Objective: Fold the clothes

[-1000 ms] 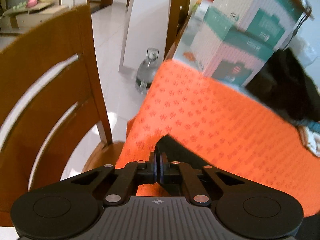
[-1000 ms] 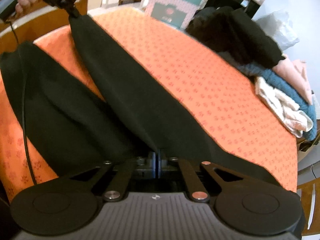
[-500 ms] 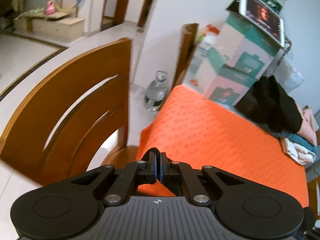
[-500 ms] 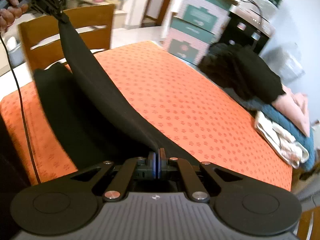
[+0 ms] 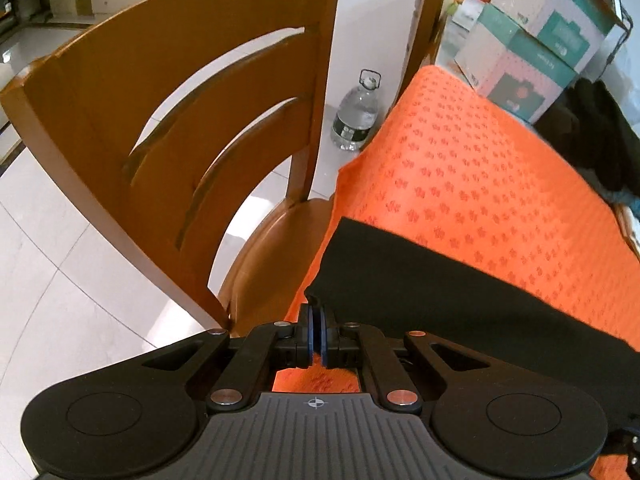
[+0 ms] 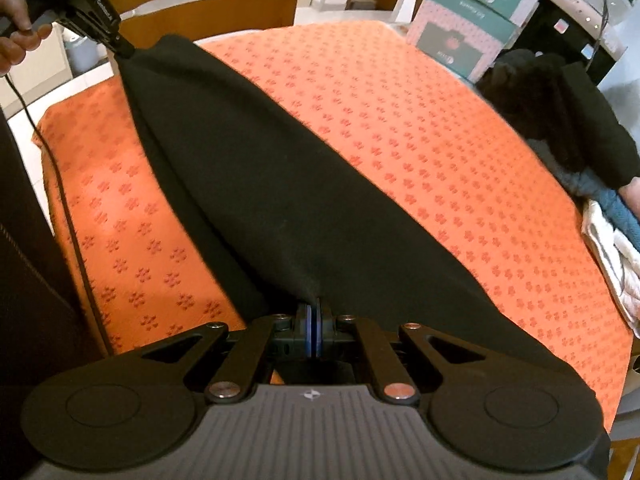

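Observation:
A black garment (image 6: 256, 184) stretches across the orange patterned tablecloth (image 6: 420, 128), held taut between both grippers. My right gripper (image 6: 313, 312) is shut on its near end. My left gripper (image 5: 318, 314) is shut on the other corner of the black garment (image 5: 440, 292), near the table's left edge. From the right wrist view the left gripper (image 6: 124, 50) shows at the top left, pinching the cloth, with a person's hand (image 6: 16, 36) on its handle.
A wooden chair (image 5: 180, 128) stands close against the table's left side. A water bottle (image 5: 358, 114) sits on the floor behind it. Boxes (image 6: 468, 20) stand at the far edge. A pile of dark and light clothes (image 6: 580, 148) lies at the right.
Both grippers have swung the garment forward and down; it now lies broader over the tablecloth instead of hanging as a raised band. The left gripper has dropped lower near the chair.

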Available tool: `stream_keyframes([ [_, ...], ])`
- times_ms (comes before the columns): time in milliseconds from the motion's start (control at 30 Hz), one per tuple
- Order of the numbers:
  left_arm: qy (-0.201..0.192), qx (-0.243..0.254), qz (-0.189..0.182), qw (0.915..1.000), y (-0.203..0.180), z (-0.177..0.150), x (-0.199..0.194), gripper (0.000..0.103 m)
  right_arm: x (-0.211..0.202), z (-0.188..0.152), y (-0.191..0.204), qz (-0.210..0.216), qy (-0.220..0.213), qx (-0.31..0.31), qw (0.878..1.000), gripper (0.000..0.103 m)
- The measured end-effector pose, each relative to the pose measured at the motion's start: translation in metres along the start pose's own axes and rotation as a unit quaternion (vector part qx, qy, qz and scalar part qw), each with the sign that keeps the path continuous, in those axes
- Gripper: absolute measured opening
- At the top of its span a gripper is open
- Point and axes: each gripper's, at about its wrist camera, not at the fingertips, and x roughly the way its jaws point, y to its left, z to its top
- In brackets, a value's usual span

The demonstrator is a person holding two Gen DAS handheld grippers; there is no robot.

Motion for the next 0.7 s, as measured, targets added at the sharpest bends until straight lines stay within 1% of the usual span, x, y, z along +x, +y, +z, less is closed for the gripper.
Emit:
stream_keyframes([
  [67, -0.004, 0.017, 0.0, 0.9999, -0.002, 0.0, -0.002, 0.006, -0.003, 0.0, 0.001, -0.006, 0.0, 0.001, 1.0, 0.002],
  [167, -0.003, 0.027, 0.002, 0.9996, -0.004, 0.001, -0.003, 0.006, -0.01, 0.001, 0.001, -0.015, -0.005, 0.007, 1.0, 0.003],
  [333, 0.006, 0.049, 0.015, 0.9987, -0.007, 0.0, 0.007, 0.009, -0.014, -0.005, -0.008, -0.013, -0.005, 0.053, 0.998, 0.003],
  [433, -0.011, 0.067, 0.027, 0.9973, -0.013, 0.005, -0.001, 0.016, -0.017, -0.009, -0.014, -0.012, -0.005, 0.082, 0.997, 0.004],
  [500, -0.029, 0.08, 0.026, 0.996, -0.02, 0.009, -0.011, 0.027, -0.019, -0.012, -0.018, -0.012, -0.005, 0.1, 0.995, 0.009],
  [600, -0.055, 0.092, 0.019, 0.9941, -0.031, 0.016, -0.025, 0.034, -0.022, -0.016, -0.024, -0.011, -0.005, 0.128, 0.992, 0.011],
  [667, -0.07, 0.102, 0.009, 0.9923, -0.042, 0.021, -0.03, 0.039, -0.032, -0.027, -0.036, -0.02, -0.011, 0.181, 0.983, 0.011],
  [700, -0.074, 0.11, 0.002, 0.9912, -0.048, 0.023, -0.031, 0.042, -0.037, -0.034, -0.043, -0.026, -0.012, 0.211, 0.977, 0.012],
])
